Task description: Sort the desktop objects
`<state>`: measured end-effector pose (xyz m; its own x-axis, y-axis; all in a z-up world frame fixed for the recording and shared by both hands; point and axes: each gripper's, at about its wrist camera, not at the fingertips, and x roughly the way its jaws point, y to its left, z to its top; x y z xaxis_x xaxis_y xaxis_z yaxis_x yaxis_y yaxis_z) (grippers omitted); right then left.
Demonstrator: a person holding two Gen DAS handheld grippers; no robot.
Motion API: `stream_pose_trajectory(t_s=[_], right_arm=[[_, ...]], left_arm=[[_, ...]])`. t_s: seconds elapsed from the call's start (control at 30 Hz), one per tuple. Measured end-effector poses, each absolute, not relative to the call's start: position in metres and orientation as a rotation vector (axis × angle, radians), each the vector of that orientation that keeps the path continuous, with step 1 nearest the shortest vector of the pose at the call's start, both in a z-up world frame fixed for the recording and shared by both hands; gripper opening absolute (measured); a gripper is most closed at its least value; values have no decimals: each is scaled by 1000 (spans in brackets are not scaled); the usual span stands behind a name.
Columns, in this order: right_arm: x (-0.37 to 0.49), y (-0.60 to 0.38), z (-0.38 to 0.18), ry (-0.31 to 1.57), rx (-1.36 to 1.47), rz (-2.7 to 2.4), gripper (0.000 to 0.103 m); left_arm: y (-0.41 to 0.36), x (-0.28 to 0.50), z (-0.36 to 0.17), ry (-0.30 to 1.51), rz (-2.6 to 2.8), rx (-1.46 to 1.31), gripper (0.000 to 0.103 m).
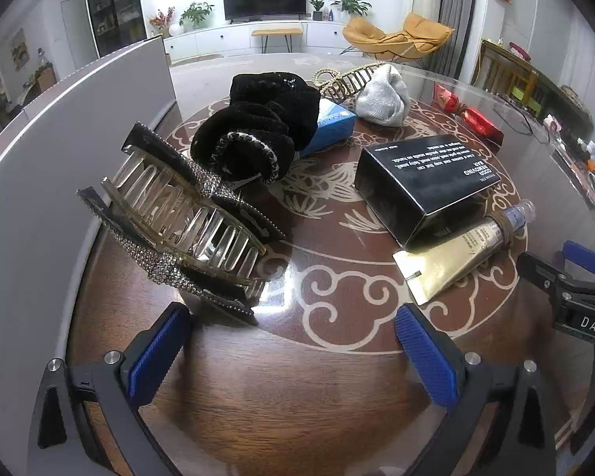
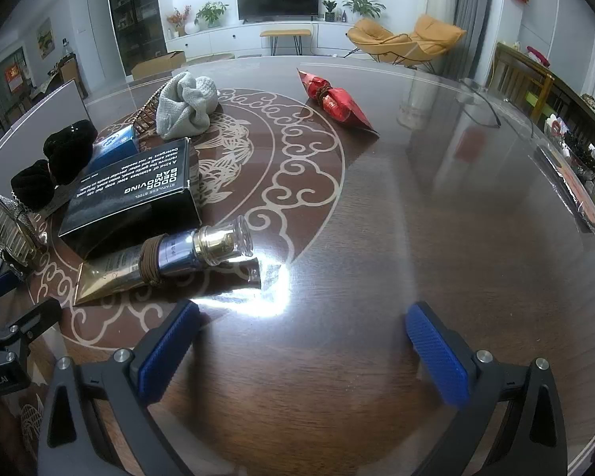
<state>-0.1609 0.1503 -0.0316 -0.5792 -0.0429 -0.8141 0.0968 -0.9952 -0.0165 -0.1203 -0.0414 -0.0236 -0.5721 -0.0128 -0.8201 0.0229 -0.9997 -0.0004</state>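
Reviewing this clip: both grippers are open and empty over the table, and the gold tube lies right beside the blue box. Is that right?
Not quite. The gold tube lies beside the black box, not the blue one; the right wrist view shows it. The blue box sits farther back, partly under the black scrunchie. The rest holds: the left gripper and right gripper are open and empty over the table.

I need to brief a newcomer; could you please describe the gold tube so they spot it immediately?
On the round brown glass-topped table, find the black printed box. The gold squeeze tube lies just in front of it, alone in having a clear cap and a brown band wrapped around it.
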Motion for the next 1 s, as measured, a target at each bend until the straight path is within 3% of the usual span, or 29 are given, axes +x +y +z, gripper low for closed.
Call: stream_pose_trajectory(t_s=[1.0], right_arm=[[-161,150,-31,91,1400,-2721,103]], left_arm=[[-43,-118,-23,17,-2766,1442,103]])
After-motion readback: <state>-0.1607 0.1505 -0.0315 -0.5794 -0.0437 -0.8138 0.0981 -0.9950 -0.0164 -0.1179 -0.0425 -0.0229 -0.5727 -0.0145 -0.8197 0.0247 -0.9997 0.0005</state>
